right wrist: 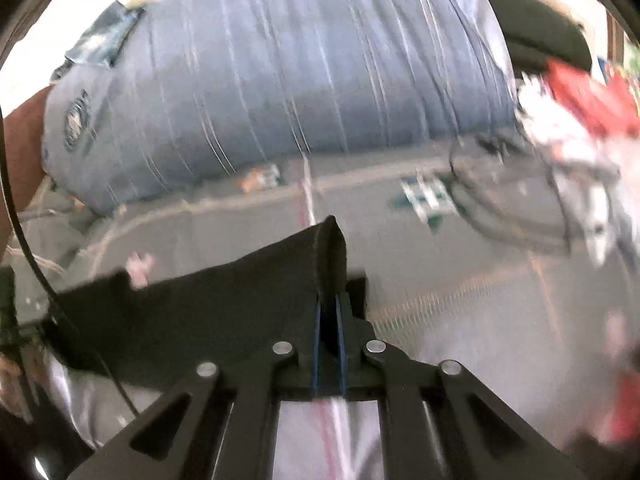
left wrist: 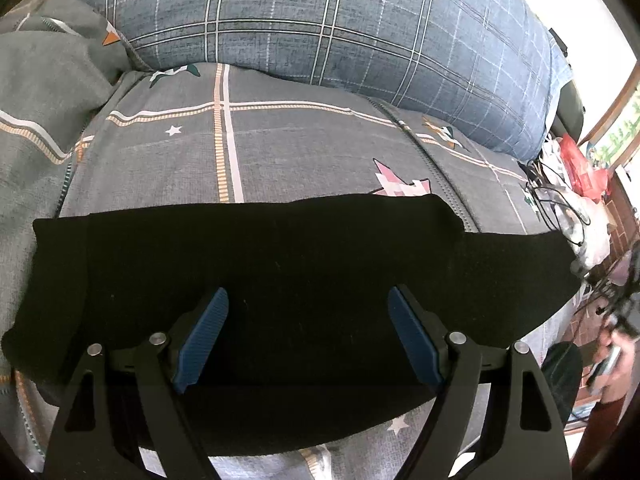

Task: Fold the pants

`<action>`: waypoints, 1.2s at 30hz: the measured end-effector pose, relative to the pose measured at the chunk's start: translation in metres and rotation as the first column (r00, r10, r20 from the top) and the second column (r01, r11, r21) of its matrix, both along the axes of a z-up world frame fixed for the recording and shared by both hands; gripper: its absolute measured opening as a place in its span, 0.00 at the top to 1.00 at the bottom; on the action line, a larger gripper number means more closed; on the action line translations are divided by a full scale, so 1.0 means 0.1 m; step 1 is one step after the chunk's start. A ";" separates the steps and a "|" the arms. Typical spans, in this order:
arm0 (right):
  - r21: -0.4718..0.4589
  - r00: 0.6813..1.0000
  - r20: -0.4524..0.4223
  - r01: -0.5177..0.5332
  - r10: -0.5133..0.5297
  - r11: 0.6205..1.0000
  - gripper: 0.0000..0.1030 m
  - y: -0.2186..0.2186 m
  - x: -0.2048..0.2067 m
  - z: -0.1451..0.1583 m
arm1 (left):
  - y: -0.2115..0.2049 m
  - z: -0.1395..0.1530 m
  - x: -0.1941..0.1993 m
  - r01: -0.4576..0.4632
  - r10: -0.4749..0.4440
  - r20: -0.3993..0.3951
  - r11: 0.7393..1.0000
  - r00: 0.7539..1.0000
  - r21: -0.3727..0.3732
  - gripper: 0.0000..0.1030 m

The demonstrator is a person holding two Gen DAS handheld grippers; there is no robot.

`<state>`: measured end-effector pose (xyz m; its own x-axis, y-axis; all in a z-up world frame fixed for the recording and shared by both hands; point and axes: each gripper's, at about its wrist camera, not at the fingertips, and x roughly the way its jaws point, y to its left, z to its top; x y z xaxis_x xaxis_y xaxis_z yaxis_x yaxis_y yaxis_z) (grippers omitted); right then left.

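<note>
Black pants point(left wrist: 280, 280) lie spread across a grey patterned bed sheet point(left wrist: 300, 144), folded lengthwise, running left to right. My left gripper point(left wrist: 308, 300) is open, its blue pads point(left wrist: 204, 336) wide apart, hovering just above the middle of the pants. In the blurred right wrist view my right gripper point(right wrist: 330, 300) is shut on a hemmed end of the pants point(right wrist: 200, 312) and holds that corner point(right wrist: 330, 248) lifted off the sheet.
A big blue plaid pillow point(left wrist: 340, 28) lies at the back of the bed. A grey duvet point(left wrist: 44, 92) is bunched at the left. Cables, bags and red packaging point(left wrist: 576, 168) clutter the right bedside.
</note>
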<state>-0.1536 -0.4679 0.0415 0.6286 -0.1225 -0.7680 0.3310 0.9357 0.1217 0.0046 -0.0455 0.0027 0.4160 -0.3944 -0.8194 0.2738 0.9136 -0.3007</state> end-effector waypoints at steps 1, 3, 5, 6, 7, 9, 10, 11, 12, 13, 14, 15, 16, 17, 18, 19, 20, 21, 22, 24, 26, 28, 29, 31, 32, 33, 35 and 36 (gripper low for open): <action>-0.006 1.000 -0.025 0.007 -0.007 1.000 0.94 -0.01 0.00 -0.11 | -0.01 0.00 0.00 0.000 0.000 0.002 1.000 1.000 0.005 0.20; -0.007 0.998 -0.064 0.022 -0.022 1.000 0.94 -0.03 0.07 -0.28 | -0.03 0.02 -0.03 0.002 -0.002 0.010 1.000 1.000 0.016 0.20; -0.024 0.996 -0.078 0.034 -0.035 0.999 0.94 -0.03 0.08 -0.36 | -0.05 0.05 -0.07 0.007 -0.008 0.021 1.000 1.000 0.016 0.20; -0.022 0.996 -0.082 0.041 -0.043 0.999 0.94 -0.03 0.09 -0.38 | -0.06 0.06 -0.08 0.010 -0.010 0.029 1.000 1.000 0.015 0.20; -0.024 0.995 -0.085 0.043 -0.045 0.999 0.94 -0.02 0.08 -0.40 | -0.07 0.08 -0.10 0.011 -0.011 0.039 1.000 0.999 0.016 0.20; -0.052 0.993 -0.103 0.044 -0.049 0.998 0.91 -0.02 0.10 -0.43 | -0.09 0.08 -0.12 0.008 -0.009 0.049 1.000 0.999 0.020 0.20; -0.070 0.992 -0.108 0.055 -0.062 0.996 0.88 -0.01 0.08 -0.42 | -0.10 0.07 -0.12 0.007 -0.008 0.046 1.000 0.999 0.021 0.20; -0.080 0.992 -0.108 0.056 -0.065 0.995 0.85 -0.02 0.08 -0.42 | -0.11 0.06 -0.11 0.007 -0.008 0.040 1.000 0.999 0.021 0.20; -0.094 0.992 -0.108 0.059 -0.069 0.994 0.86 -0.02 0.07 -0.39 | -0.12 0.04 -0.11 0.006 -0.007 0.034 1.000 0.999 0.019 0.20; -0.124 0.991 -0.109 0.069 -0.083 0.990 0.88 -0.02 0.05 -0.36 | -0.12 0.03 -0.11 0.005 -0.005 0.028 1.000 1.000 0.017 0.20; -0.154 0.989 -0.112 0.076 -0.094 0.985 1.00 -0.02 0.04 -0.33 | -0.12 0.03 -0.11 0.002 -0.003 0.028 1.000 1.000 0.017 0.20; -0.187 0.989 -0.107 0.079 -0.100 0.979 1.00 -0.02 0.01 -0.29 | -0.12 0.03 -0.12 0.001 -0.002 0.030 1.000 1.000 0.016 0.20; -0.176 0.992 -0.096 0.066 -0.084 0.982 1.00 -0.04 -0.01 -0.25 | -0.12 0.04 -0.12 0.001 -0.001 0.032 1.000 0.999 0.013 0.20; -0.148 0.993 -0.089 0.057 -0.070 0.987 1.00 -0.06 -0.02 -0.23 | -0.11 0.05 -0.12 -0.001 0.001 0.032 1.000 0.999 0.008 0.20; -0.118 0.995 -0.082 0.054 -0.064 0.991 1.00 -0.09 -0.03 -0.21 | -0.10 0.05 -0.13 -0.004 0.004 0.032 1.000 0.999 0.004 0.20; -0.099 0.996 -0.069 0.050 -0.057 0.994 1.00 -0.10 -0.04 -0.18 | -0.10 0.06 -0.13 -0.007 0.007 0.035 1.000 0.999 0.001 0.20; -0.093 0.997 -0.054 0.051 -0.056 0.994 0.98 -0.10 -0.05 -0.17 | -0.09 0.08 -0.14 -0.010 0.010 0.038 1.000 0.999 -0.002 0.20; -0.098 0.997 -0.048 0.049 -0.054 0.994 0.90 -0.10 -0.03 -0.17 | -0.08 0.09 -0.14 -0.011 0.011 0.040 1.000 0.999 -0.004 0.20; -0.114 0.998 -0.051 0.040 -0.046 0.993 0.83 -0.09 0.00 -0.18 | -0.07 0.09 -0.14 -0.013 0.013 0.041 1.000 0.999 -0.004 0.20; -0.125 0.998 -0.058 0.019 -0.027 0.992 0.68 -0.05 0.08 -0.21 | -0.06 0.10 -0.14 -0.019 0.019 0.040 1.000 0.999 -0.002 0.20; -0.109 0.997 -0.071 -0.002 -0.006 0.994 0.68 -0.03 0.17 -0.24 | -0.03 0.11 -0.15 -0.026 0.026 0.041 1.000 0.999 0.001 0.20; -0.111 0.996 -0.094 -0.023 0.012 0.994 0.71 0.01 0.25 -0.29 | 0.00 0.11 -0.16 -0.033 0.033 0.043 0.999 0.999 0.001 0.20; -0.122 0.994 -0.112 -0.030 0.017 0.992 0.74 0.03 0.29 -0.34 | 0.02 0.11 -0.16 -0.038 0.038 0.044 0.999 0.998 0.001 0.20; -0.124 0.990 -0.141 -0.029 0.011 0.992 0.88 0.01 0.35 -0.41 | 0.05 0.10 -0.17 -0.047 0.047 0.041 0.999 0.998 0.002 0.20; -0.120 0.992 -0.129 -0.026 0.011 0.992 0.91 0.01 0.34 -0.41 | 0.07 0.10 -0.16 -0.049 0.049 0.039 0.999 0.998 0.004 0.20; -0.107 0.994 -0.112 -0.025 0.013 0.994 0.93 0.00 0.32 -0.37 | 0.08 0.09 -0.16 -0.054 0.053 0.036 0.999 0.998 0.009 0.20; -0.090 0.998 -0.068 -0.014 0.008 0.996 0.94 -0.03 0.26 -0.25 | 0.10 0.09 -0.17 -0.062 0.061 0.040 0.998 0.997 0.016 0.20; -0.079 0.998 -0.055 -0.010 0.005 0.997 0.94 -0.05 0.23 -0.22 | 0.10 0.09 -0.17 -0.069 0.068 0.044 0.997 0.997 0.021 0.20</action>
<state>-0.1304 -0.4727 0.0199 0.5873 -0.1795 -0.7892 0.3280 0.9442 0.0293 -0.0125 -0.0350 0.0119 0.4766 -0.3455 -0.8084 0.2223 0.9370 -0.2694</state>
